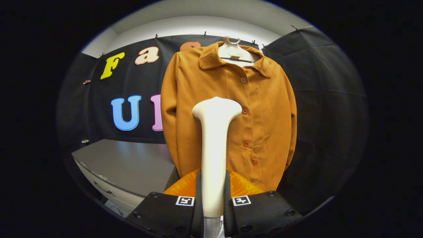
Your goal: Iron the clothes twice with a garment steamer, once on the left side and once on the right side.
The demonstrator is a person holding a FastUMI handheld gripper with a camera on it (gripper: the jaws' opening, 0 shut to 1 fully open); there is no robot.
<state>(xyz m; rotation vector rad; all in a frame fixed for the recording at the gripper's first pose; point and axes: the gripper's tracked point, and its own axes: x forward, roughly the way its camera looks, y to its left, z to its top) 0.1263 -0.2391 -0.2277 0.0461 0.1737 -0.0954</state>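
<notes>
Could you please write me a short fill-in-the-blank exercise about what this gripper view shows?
1. The gripper is shut on the ____ handle of the garment steamer.
2. The orange shirt hangs from a ____ in front of the black wall.
3. The steamer head is raised in front of the shirt's ____.
4. The grey table stands to the ____ of the shirt.

Missing words: white; hanger; front; left
</notes>
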